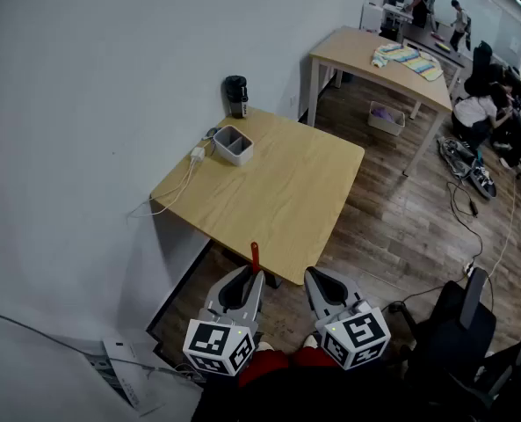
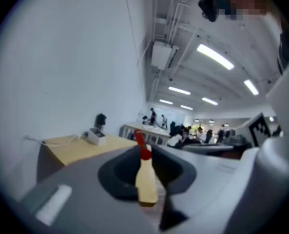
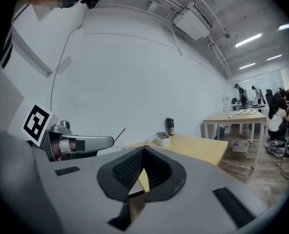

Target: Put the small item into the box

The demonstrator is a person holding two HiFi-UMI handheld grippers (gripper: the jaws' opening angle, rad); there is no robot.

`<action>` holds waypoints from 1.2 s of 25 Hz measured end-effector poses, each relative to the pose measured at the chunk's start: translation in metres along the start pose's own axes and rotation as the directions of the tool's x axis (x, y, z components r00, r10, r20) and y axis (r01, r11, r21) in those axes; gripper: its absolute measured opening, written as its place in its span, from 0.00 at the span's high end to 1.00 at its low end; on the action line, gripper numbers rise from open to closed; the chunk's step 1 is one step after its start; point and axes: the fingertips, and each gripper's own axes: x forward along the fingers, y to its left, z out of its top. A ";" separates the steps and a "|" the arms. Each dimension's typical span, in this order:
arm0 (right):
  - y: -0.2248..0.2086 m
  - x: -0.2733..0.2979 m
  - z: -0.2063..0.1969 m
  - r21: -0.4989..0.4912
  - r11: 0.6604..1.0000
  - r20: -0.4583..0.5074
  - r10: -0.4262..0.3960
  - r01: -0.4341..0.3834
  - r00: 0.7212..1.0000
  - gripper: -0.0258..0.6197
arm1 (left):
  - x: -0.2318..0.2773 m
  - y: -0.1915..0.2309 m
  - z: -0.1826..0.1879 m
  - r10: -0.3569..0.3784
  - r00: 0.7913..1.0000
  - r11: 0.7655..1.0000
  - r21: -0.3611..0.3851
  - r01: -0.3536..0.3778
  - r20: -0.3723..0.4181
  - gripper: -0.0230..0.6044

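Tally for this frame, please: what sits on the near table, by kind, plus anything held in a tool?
Black cup: 1
Grey box: 1
White plug with cable: 1
Red-tipped wooden stick, held in the left tool: 1
Total: 4

Two tables: the near table and a far table beyond it. On the near table: one box, one flask, one plug. Before it, two grippers (left gripper, right gripper) and one stick.
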 end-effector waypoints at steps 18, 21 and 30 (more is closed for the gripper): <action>-0.098 -0.052 0.009 0.081 0.988 0.043 -0.135 0.131 0.990 0.95 | 0.055 -0.052 0.001 -0.032 0.999 0.998 0.056 0.035 -0.044 0.85; -0.126 -0.066 0.009 0.090 0.981 0.053 -0.176 0.171 0.983 0.95 | 0.071 -0.066 0.000 -0.043 0.998 0.996 0.071 0.046 -0.047 0.85; -0.185 -0.099 0.010 0.088 0.955 0.071 -0.289 0.282 0.955 0.95 | 0.121 -0.111 -0.003 -0.097 0.994 0.987 0.124 0.103 -0.057 0.85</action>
